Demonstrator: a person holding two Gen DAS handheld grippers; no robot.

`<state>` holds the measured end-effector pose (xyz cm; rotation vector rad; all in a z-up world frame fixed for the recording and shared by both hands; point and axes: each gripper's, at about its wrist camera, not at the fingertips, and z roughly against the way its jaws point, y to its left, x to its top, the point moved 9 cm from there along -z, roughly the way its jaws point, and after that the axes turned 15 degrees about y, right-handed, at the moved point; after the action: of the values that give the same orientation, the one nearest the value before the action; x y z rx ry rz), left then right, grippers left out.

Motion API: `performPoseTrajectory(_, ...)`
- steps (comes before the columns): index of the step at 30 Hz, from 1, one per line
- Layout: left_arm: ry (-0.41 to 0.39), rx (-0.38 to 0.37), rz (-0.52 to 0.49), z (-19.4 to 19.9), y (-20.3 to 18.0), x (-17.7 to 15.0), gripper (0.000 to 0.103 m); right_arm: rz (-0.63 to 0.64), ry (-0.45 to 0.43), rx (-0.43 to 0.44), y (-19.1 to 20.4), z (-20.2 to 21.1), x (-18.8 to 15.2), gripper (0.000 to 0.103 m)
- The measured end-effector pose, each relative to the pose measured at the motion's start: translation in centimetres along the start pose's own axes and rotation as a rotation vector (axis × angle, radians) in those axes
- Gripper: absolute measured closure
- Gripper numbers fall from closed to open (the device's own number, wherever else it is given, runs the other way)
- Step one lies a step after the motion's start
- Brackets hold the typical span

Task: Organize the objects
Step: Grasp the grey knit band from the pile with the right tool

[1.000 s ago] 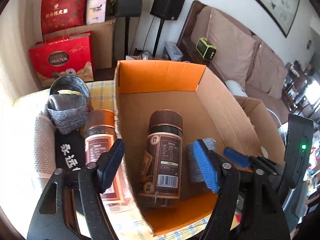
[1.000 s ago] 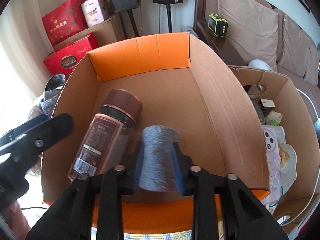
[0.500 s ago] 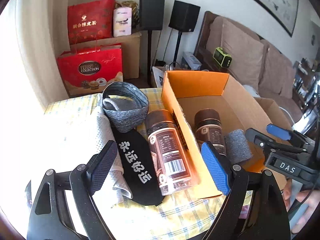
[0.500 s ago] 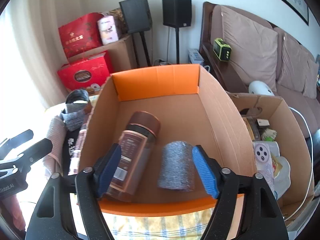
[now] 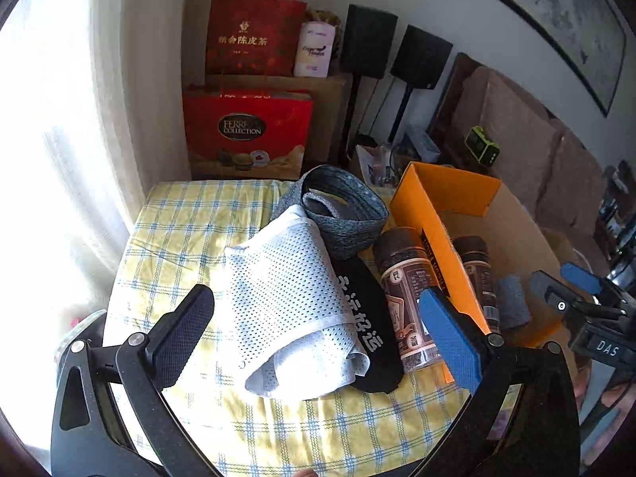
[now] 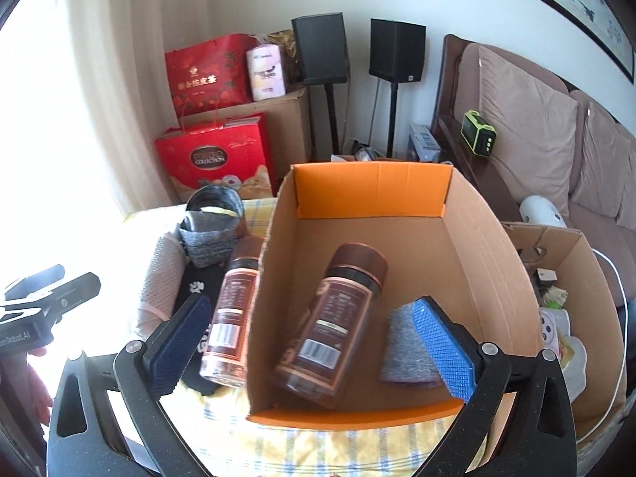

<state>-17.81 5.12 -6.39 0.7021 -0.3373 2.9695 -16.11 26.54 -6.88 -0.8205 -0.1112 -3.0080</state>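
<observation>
Strong daylight pours in from the curtained window (image 5: pixel 59 139) on the left, blowing out that side in both views and washing the table's left edge (image 6: pixel 151 214) to white. Fisheye bending curves the frame edges, dark at the corners; focus is otherwise sharp.

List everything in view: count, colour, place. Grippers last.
Cardboard box: one, brown with orange flaps, on the checked cloth.
Jars: two, brown. One lies in the box; one lies outside along its left wall.
Grey roll: one, in the box, right of the jar.
Grey band: one, on the cloth behind the outside jar.
White mesh cloth: one, left of the black sock.
Black sock: one, white lettering, beside the outside jar.
Checked cloth: one, yellow and blue.
Red gift bags: two, background.
Speakers: two, black, on stands.
Left gripper: open, empty.
Right gripper: open, empty.
</observation>
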Motion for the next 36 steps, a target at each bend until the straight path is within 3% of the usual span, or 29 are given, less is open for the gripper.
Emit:
performPoseTrajectory(5,0.026,0.011,0.026,-0.1,2.5,-0.2,0.0,0.013,0.001,0.027,2.1,-0.1,0.6,0.0)
performPoseTrajectory(11,0.051,-0.026,0.077,-0.8,4.9,-0.8,0.0,0.05,0.016,0.048,4.7,-0.9,1.4,0.001)
performPoseTrajectory(19,0.077,-0.017,0.067,-1.7,6.5,-0.9,0.0,0.067,0.063,0.109,7.5,-3.0,3.4,0.001)
performPoseTrajectory(27,0.073,0.016,0.04,-2.5,6.9,2.5,0.0,0.065,0.071,0.094,8.3,-5.1,7.9,0.003)
performPoseTrajectory(36,0.114,0.017,0.018,-6.1,6.6,8.6,0.003,0.117,0.144,0.079,9.8,-9.2,11.3,0.032)
